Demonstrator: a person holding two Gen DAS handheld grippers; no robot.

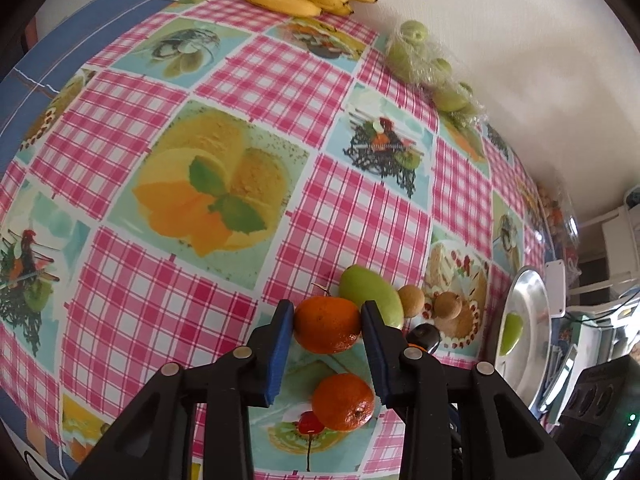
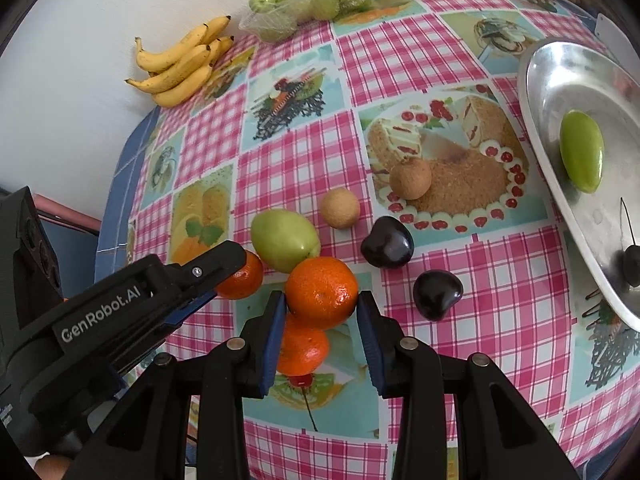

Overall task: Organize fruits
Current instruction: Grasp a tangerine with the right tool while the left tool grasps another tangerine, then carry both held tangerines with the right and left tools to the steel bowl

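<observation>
In the left wrist view my left gripper [image 1: 327,314] is shut on a tangerine [image 1: 327,325], its blue pads pressing both sides. A second tangerine [image 1: 343,402] shows lower down between the gripper's arms. In the right wrist view my right gripper [image 2: 322,305] is shut on another tangerine [image 2: 321,291], held just above a third tangerine [image 2: 302,347] on the tablecloth. The left gripper [image 2: 235,269] reaches in from the left with its tangerine [image 2: 241,278] at its tip. A silver plate [image 2: 560,68] at the right holds a green fruit [image 2: 581,157] and a dark cherry [image 2: 634,265].
On the checked tablecloth [image 2: 400,60] lie a green fruit [image 2: 285,245], two brown round fruits [image 2: 340,208] [image 2: 411,179] and two dark plums [image 2: 387,242] [image 2: 437,295]. Bananas [image 2: 176,68] and bagged green apples [image 2: 308,4] sit against the wall. The plate [image 1: 528,300] stands at the table's right.
</observation>
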